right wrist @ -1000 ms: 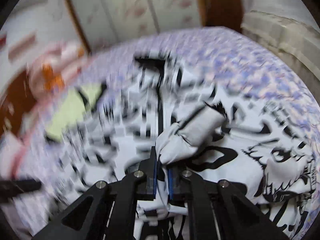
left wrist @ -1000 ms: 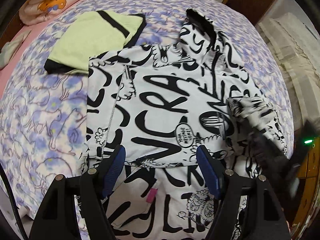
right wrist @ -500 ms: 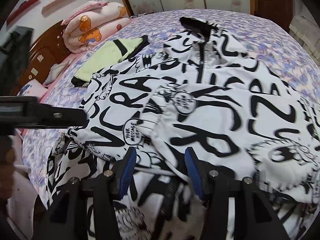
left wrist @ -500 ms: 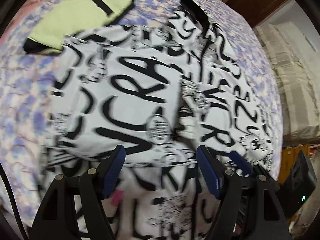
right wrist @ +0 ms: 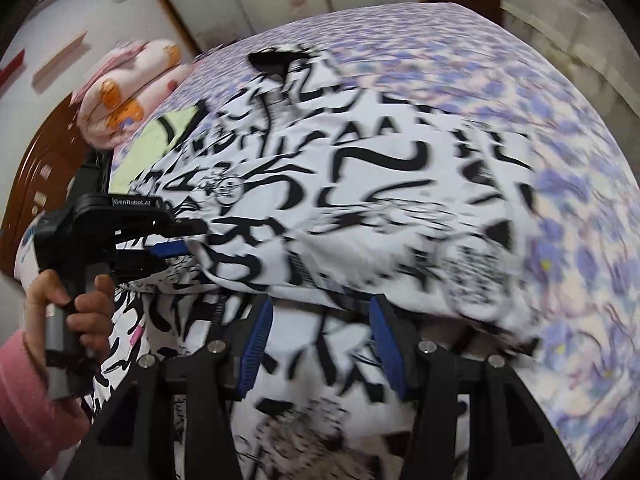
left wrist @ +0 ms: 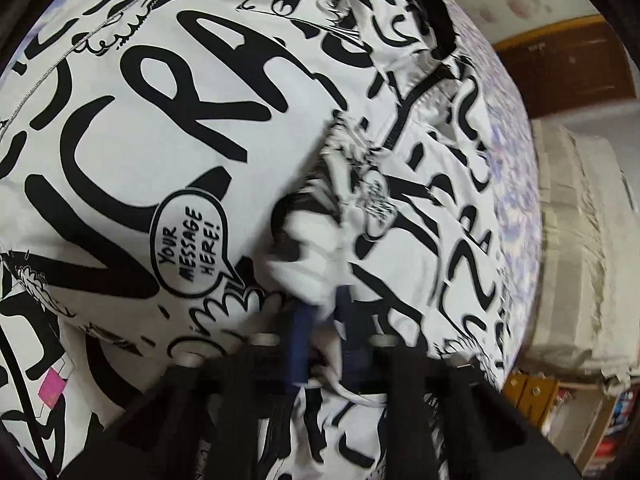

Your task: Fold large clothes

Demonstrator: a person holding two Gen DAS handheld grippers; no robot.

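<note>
Jacket, one, white fabric printed with black graffiti letters and cartoon drawings (left wrist: 168,128), spread across the bed on the lilac flower-print bedsheet (right wrist: 560,160); black collar (left wrist: 434,12) at its far end, black zip (left wrist: 404,116) running down from it, one speech bubble reading "YOUR MESSAGE HERE!" (left wrist: 190,246) on the near panel, one small pink tag (left wrist: 50,388) near the hem. Left gripper (left wrist: 324,300): two blue-padded fingers, jaws have just been closing, now pinched together on a bunched fold of the jacket cloth, blurred. In the right wrist view the same left gripper (right wrist: 172,248) comes in from the left side with jacket fabric between its pads, held by one hand (right wrist: 76,304) in a pink sleeve (right wrist: 28,392) around a grey handle. Right gripper (right wrist: 320,344): two blue pads, fingers apart about halfway, jaws have just been opening, not clamped on anything; a folded layer of the jacket lies just ahead of the tips, more jacket beneath them. One pale green garment with black trim (right wrist: 156,148) lies on the sheet beyond the jacket's left edge. One rolled pink quilt with orange bear print (right wrist: 128,92) sits at the far left end of the bed. Brown wooden headboard (right wrist: 36,184) behind it. Brown wooden door (left wrist: 568,64) past the bed. Right wrist view heavily motion-blurred.
</note>
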